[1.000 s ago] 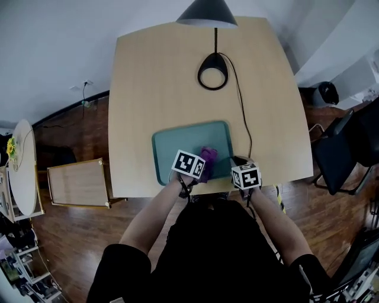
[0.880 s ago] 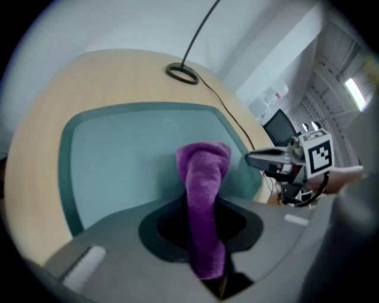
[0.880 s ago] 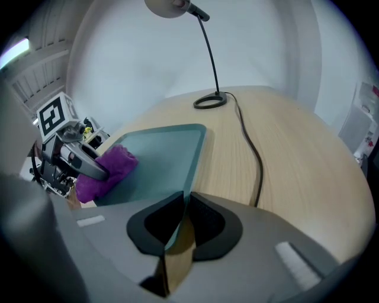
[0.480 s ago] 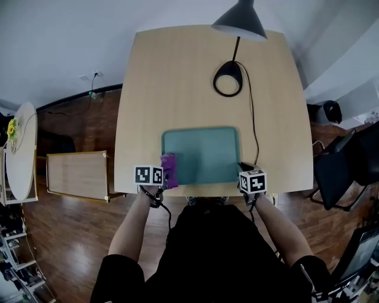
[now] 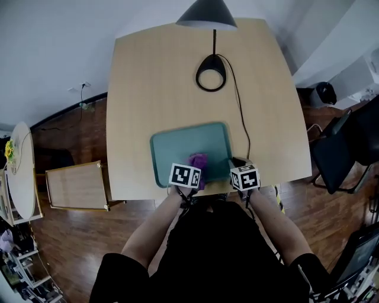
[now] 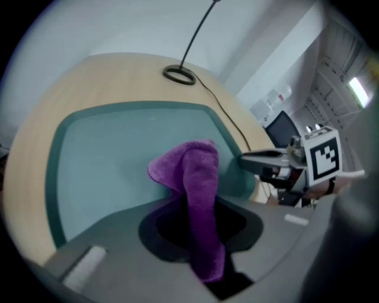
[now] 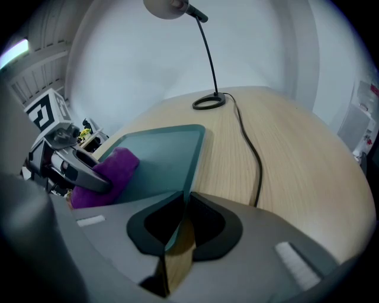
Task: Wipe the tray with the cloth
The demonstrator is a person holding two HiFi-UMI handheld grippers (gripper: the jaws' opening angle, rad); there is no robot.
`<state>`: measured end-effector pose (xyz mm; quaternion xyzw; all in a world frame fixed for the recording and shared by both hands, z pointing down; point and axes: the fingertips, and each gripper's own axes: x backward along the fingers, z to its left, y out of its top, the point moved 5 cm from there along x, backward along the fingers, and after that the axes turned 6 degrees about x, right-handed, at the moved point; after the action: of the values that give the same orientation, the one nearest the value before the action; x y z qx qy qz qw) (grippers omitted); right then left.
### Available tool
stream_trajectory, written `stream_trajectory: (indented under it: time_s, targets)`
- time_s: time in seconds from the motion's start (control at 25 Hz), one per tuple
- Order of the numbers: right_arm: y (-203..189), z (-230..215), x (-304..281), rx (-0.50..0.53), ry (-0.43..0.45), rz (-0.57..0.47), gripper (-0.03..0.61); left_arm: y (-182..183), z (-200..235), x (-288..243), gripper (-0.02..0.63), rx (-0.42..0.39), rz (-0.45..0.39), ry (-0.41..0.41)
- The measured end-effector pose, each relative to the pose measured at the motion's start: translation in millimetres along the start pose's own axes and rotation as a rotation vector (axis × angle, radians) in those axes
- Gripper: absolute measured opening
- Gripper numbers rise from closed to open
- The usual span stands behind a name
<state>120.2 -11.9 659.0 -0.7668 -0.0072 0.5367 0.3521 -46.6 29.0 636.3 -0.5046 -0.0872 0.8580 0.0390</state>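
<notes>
A pale wooden table point(image 5: 160, 83) fills the middle of the head view, standing on a dark wood floor point(image 5: 71, 248). A black chair point(image 5: 337, 154) stands off its right side, and a low table point(image 5: 77, 183) sits on the floor to its left.

The teal tray point(image 5: 177, 148) lies flat on the table's near part, its near edge close to the table's edge in front of the person. Its corners are rounded and a raised rim runs round it.

A black lamp point(image 5: 207, 12) stands at the far end of the table, its ring base beyond the tray and well apart from it. Its cable point(image 5: 240, 112) runs from the base toward the person, passing just beside the tray's right edge.

The left gripper point(image 6: 201, 237) points steeply down over the tray's near half. Its jaws are pinched on the purple cloth point(image 6: 192, 177), which runs up between them as a thick fold. The free end of the cloth flops forward onto the tray's floor, a little right of the tray's middle and near its front edge.

The right gripper point(image 7: 177, 237) sits at the tray's near right corner. Its jaws are clamped on the rim there, with the thin teal edge standing between the pads. The two grippers are near each other, with the cloth between them.
</notes>
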Motion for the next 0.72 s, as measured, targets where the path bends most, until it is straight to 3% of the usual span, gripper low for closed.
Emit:
stream_trajectory:
  time_s: [0.12,0.32,0.52,0.72]
  targets:
    - [-1,4,0,0.0,0.002,-0.007,0.037,7,-41,-24,0.112,-0.05,0.053,-0.079]
    - [-1,0,2,-0.02,0.017,-0.024,0.035,13,-86,-50,0.112,-0.145,0.101,-0.106]
    - [-6,-2,1,-0.047,0.02,-0.027,0.034,12,-88,-56,0.112,-0.174,0.109,-0.139]
    - [-5,1,0,-0.029,0.021,-0.006,0.034,34,-75,-53,0.112,-0.367,0.159,-0.086]
